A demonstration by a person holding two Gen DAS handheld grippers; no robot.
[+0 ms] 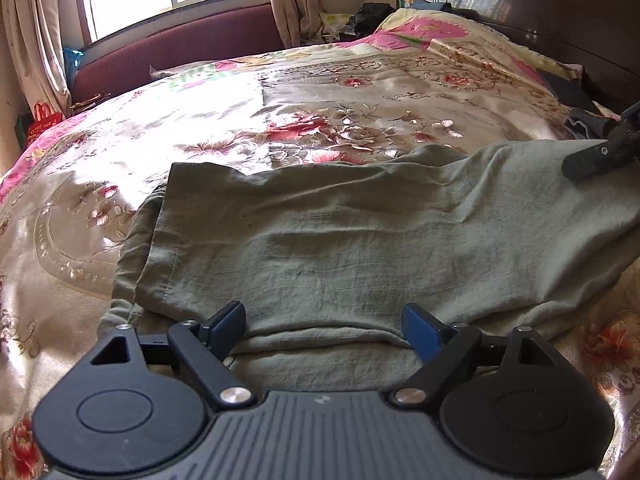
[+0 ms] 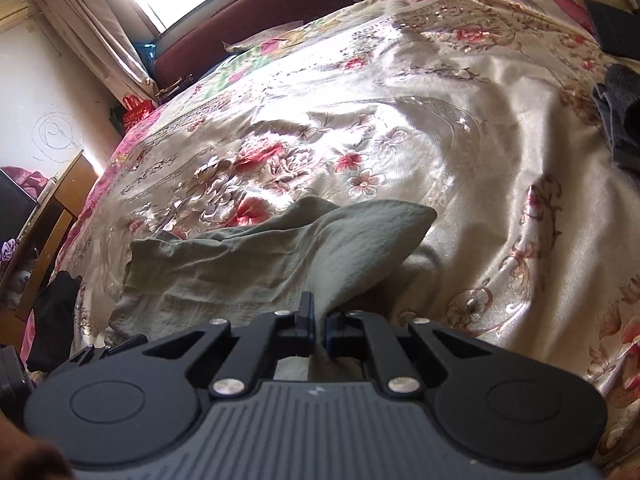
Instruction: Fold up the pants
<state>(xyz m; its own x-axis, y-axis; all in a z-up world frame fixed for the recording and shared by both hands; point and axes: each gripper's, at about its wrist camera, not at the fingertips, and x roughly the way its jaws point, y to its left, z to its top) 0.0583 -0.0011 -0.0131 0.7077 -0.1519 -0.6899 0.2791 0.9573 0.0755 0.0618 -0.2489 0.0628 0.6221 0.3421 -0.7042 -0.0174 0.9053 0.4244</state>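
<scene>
While pants cover bedspread, dark clothes lie nearby.

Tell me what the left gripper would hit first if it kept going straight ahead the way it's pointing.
Most likely the rumpled grey-green cloth pants. The open left gripper already sits at their near edge, so it would push straight into the fabric. Beyond lies the shiny floral satin bedspread; depth is uncertain.

Right tool pinching green pants
</scene>
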